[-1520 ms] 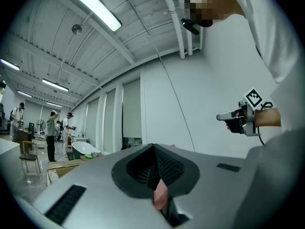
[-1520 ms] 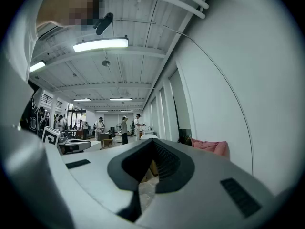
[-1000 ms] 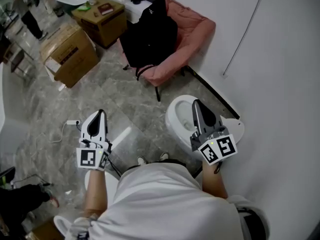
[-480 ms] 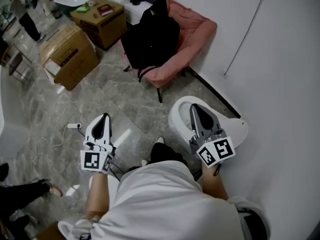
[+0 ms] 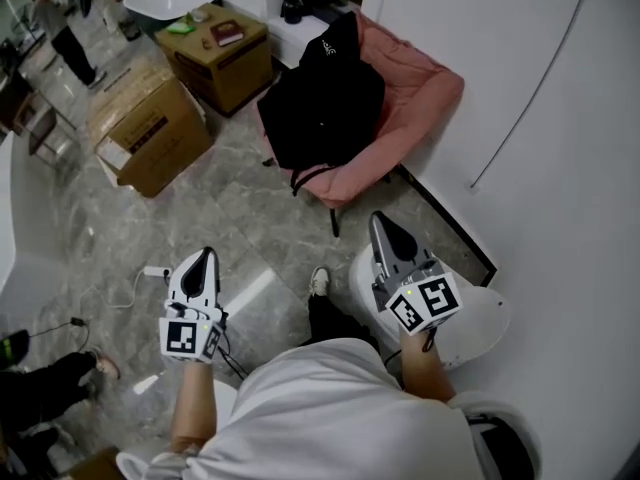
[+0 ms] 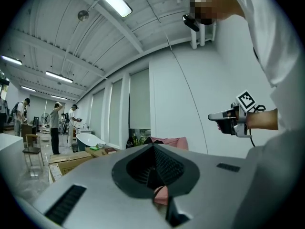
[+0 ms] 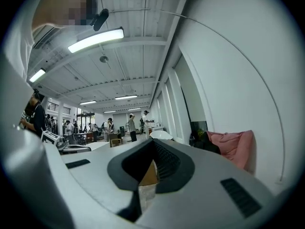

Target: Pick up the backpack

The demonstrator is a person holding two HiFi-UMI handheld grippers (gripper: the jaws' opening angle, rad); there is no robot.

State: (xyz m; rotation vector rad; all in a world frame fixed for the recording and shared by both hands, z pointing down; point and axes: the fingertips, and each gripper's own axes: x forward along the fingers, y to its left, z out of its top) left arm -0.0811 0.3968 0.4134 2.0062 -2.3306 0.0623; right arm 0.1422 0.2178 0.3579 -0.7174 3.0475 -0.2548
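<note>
Jaws of left gripper [image 5: 203, 260] pressed together, nothing between them. Right gripper [image 5: 383, 226] the same: jaws together, empty. Both are held out level over grey floor [image 5: 250, 218], well apart from each other, left at 8 o'clock and right at 4 o'clock of head view. White round fixture [image 5: 475, 328] lies under right gripper. Black backpack [image 5: 325, 108] sits upright in pink chair [image 5: 425, 93] at 12 o'clock, well apart from both grippers: 1 o'clock from left, 11 o'clock from right. Cardboard boxes [image 5: 150, 133] stand at 10 o'clock. White wall [image 5: 560, 168] at 3 o'clock.
</note>
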